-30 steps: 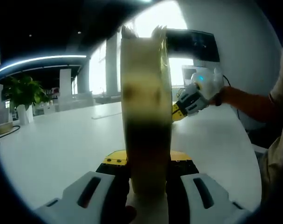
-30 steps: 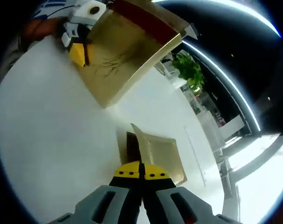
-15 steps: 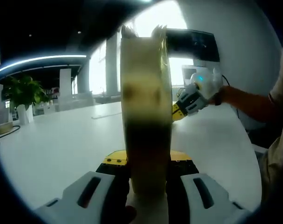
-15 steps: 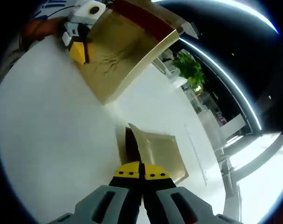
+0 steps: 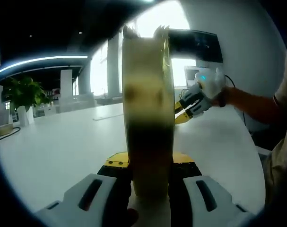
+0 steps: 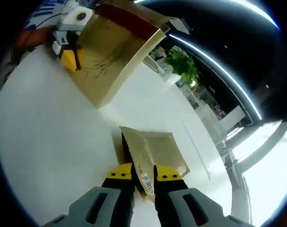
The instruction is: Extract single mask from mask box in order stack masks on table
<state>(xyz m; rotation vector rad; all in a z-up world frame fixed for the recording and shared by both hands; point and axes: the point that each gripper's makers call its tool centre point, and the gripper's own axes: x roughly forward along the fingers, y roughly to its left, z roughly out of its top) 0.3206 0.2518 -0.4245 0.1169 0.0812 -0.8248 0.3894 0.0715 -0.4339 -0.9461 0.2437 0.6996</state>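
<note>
My left gripper (image 5: 148, 163) is shut on the gold mask box (image 5: 148, 109), which stands upright and edge-on between its jaws. The right gripper view has the same mask box (image 6: 112, 52) lifted above the table at upper left, with the left gripper (image 6: 67, 47) on its end. A flat gold mask packet (image 6: 155, 149) with a barcode label lies on the white table (image 6: 48, 142). My right gripper (image 6: 143, 171) is open, its jaws standing either side of the packet's near edge. In the left gripper view the right gripper (image 5: 188, 105) is just right of the box.
A potted plant (image 6: 181, 64) stands at the table's far end, also the plant (image 5: 22, 92) in the left gripper view. A dark screen (image 5: 195, 45) hangs behind the box. A person's forearm (image 5: 256, 106) reaches in from the right. The white table (image 5: 63, 142) stretches wide to the left.
My right gripper was shut on the gold packet and has now opened, leaving it flat on the table. The left gripper and the box have stayed still.
</note>
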